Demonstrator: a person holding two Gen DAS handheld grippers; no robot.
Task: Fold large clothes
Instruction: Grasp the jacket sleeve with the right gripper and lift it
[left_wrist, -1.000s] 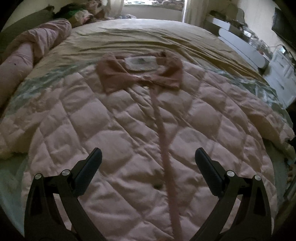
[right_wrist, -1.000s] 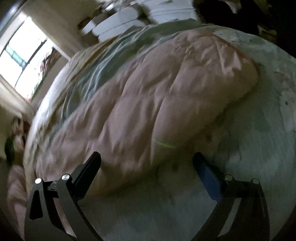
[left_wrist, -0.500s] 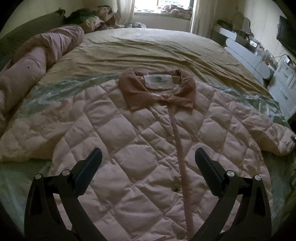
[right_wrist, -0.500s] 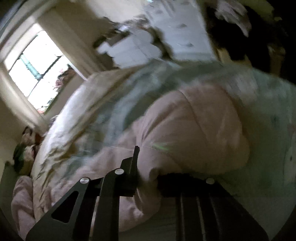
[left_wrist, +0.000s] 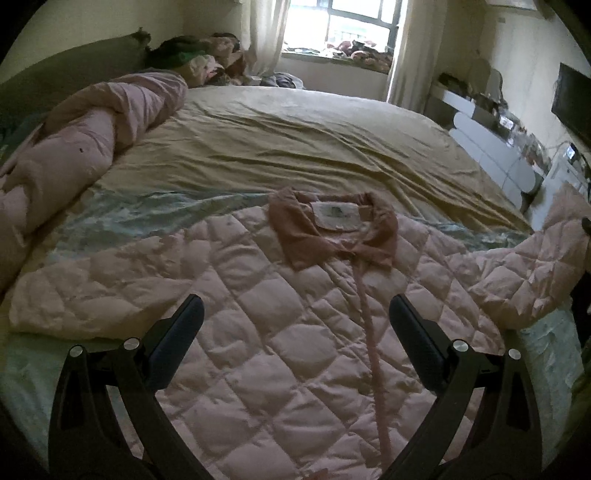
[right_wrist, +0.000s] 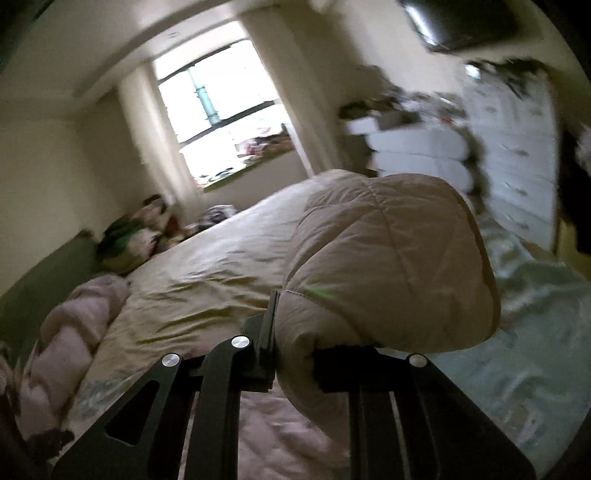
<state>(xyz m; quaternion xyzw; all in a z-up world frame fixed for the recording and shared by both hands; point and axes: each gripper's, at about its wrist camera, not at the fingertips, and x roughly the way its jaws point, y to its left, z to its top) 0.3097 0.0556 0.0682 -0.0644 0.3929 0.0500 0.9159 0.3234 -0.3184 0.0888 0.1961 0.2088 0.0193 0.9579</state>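
Note:
A pale pink quilted jacket (left_wrist: 258, 314) lies spread front-up on the bed, its darker pink collar (left_wrist: 332, 232) toward the window. My left gripper (left_wrist: 295, 332) hovers open above the jacket's chest, touching nothing. The jacket's right sleeve (left_wrist: 535, 258) is lifted off the bed at the right edge of the left wrist view. In the right wrist view my right gripper (right_wrist: 293, 343) is shut on that sleeve's end (right_wrist: 388, 266), which bulges up over the fingers and hides the pads.
A beige sheet (left_wrist: 295, 140) covers the far half of the bed, with a pale green cover (right_wrist: 535, 332) nearer. A rolled pink duvet (left_wrist: 74, 147) lies along the left side. White drawers (right_wrist: 517, 155) and a low white cabinet (left_wrist: 491, 147) stand to the right.
My right gripper shut on the sleeve end and lifted it off the bed, rolling as it rose. My left gripper rose and pulled back, so more of the jacket shows.

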